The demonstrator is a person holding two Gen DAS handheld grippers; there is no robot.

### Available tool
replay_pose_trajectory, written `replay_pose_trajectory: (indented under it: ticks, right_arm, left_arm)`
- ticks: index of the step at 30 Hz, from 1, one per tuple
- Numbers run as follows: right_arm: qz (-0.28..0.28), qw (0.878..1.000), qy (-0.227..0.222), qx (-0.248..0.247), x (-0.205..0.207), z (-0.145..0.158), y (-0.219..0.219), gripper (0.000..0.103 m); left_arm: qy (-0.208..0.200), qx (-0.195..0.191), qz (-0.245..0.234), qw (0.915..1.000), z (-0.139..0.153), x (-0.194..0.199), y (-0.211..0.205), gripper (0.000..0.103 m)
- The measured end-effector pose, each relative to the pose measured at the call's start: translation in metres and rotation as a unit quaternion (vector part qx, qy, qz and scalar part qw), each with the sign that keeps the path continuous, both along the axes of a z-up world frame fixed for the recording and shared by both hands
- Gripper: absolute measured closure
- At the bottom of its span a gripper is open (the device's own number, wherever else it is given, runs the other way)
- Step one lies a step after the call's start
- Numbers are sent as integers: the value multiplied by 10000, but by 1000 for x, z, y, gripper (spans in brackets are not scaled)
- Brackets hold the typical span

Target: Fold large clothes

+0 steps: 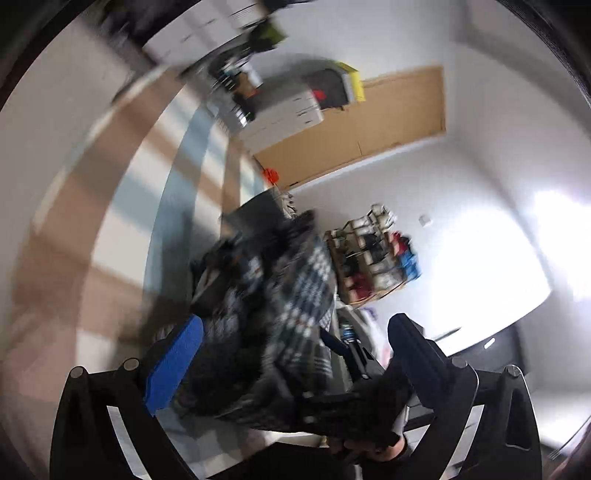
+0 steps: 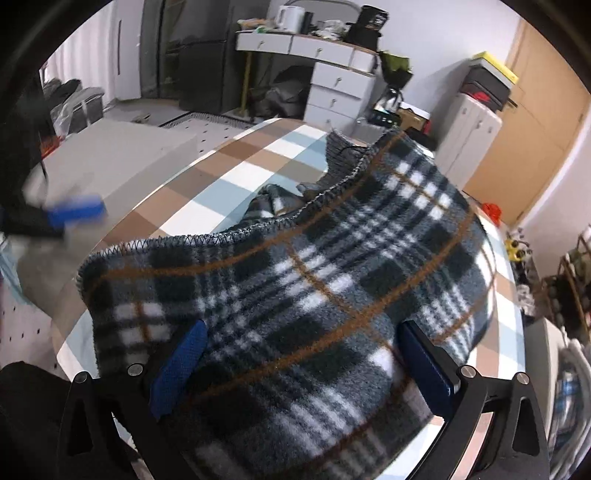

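Between the blue-padded fingers (image 2: 177, 363) of the right gripper (image 2: 299, 369) lies a thick bunch of plaid fleece garment (image 2: 295, 266), draped over the jaws and spilling forward onto the checked tablecloth (image 2: 229, 162). The jaws stand wide with cloth filling the gap; whether they actually pinch it I cannot tell. Its overlock-stitched hem (image 2: 221, 232) runs across the near edge, and a grey ribbed part (image 2: 338, 155) shows at the far end.

The left gripper (image 1: 291, 354) appears in its own blurred view with the same fleece bunched between its fingers; its jaws are also spread, and any grip is unclear.

By the look of it the fleece is soft, light and limp, slightly grippy, not fragile; it will sag and bunch, so holding it at the stitched hem or corners seems best.

Farther off, a white drawer unit (image 2: 332, 88) carries a kettle (image 2: 288, 16) and clutter, and a shelf rack (image 1: 373, 254) holds small items, too blurred to name.
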State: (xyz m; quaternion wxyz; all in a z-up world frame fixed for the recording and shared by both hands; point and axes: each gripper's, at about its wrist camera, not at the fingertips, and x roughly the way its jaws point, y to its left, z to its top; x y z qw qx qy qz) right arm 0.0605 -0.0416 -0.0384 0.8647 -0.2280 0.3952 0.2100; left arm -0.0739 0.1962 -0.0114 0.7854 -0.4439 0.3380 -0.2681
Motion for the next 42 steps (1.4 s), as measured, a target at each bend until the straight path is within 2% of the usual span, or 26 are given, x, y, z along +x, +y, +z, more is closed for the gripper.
replay_pose_trajectory:
  ticks: [2,3,5,7,10,11,13,15,16,17,20,21,22,23,24,28,29,30,32,33,36,38,41,42]
  right_arm:
    - [100,9998,-58,-134,-3,-1,8,0]
    - [132,9997,-78,-168,-4,-3,11,0]
    - [208,9995,-93,-222,-3,-6,16,0]
    - [278,9991,-71,-298,-1,-9,22,0]
    - [443,9982,-10,-404,0,-13,29,0]
    - [495,9978,15,-436,0,-14,31,0]
    - [621,9971,59,-433,1,-14,30,0]
    - [702,9965,87,-451,1,-14,31,0]
    - [743,9961,91,-471,1,-14,31,0]
    - [769,9959,80,-477,1,-15,32,0]
    - [817,9958,39,-419,-2,-16,31,0]
    - [835,9958,30,-372,-4,-17,30,0]
    - [843,9959,47,-314,-4,-16,27,0]
    - [827,9963,84,-204,-4,-15,24,0]
    - [839,9964,139,-67,-4,-14,21,0]
    - [1115,9908,463,612,-2,-4,-3,0]
    - [1200,9882,562,769,-1,0,-11,0]
    - [1246,9857,652,923,0,3,-19,0]
    - [1287,9805,826,1231,2,9,-34,0]
    - [1259,9764,949,1474,4,13,-44,0]
    - [1120,9567,1300,2350,12,19,-73,0]
    - [1015,9393,1548,2890,19,15,-87,0]
    - [984,9103,2000,3487,31,7,-98,0]
    - [937,9026,2121,3626,35,6,-99,0]
  left_arm:
    - [-312,355,-223,9986,33,0,-8,5]
    - [-461,715,-351,9958,60,6,-19,5]
    - [-573,1077,-596,9907,86,25,-40,5]
    - [-492,1554,-1055,9810,112,55,-75,5]
    - [-105,2159,-1782,9600,120,91,-125,5]
    - [44,2394,-2065,9487,119,103,-146,5]
    - [342,3017,-2692,9140,107,127,-196,5]
    - [906,3389,-3187,8805,78,146,-231,5]
    - [1059,3470,-3349,8696,67,147,-237,5]
    - [1395,3646,-3580,8482,45,154,-252,6]
    - [1903,4152,-3750,8067,9,159,-261,6]
    - [2153,4282,-3672,7972,-7,165,-258,6]
    - [2356,4227,-3630,7963,-17,168,-252,6]
    - [2549,4017,-3619,8017,-28,171,-245,6]
    - [2603,3745,-3641,8120,-35,172,-238,6]
    - [2499,3213,-3580,8403,-38,165,-223,6]
    - [2462,3125,-3572,8450,-33,166,-224,6]
    - [2379,2977,-3547,8538,-29,162,-220,6]
    - [2272,2781,-3585,8617,-21,158,-218,6]
    - [2144,2628,-3560,8708,-14,153,-215,6]
    - [1928,2274,-3400,8919,12,145,-198,6]
    - [1638,2059,-3262,9079,38,134,-189,6]
    - [1219,1933,-3256,9175,61,112,-186,6]
    - [1075,1897,-3123,9246,72,96,-178,6]
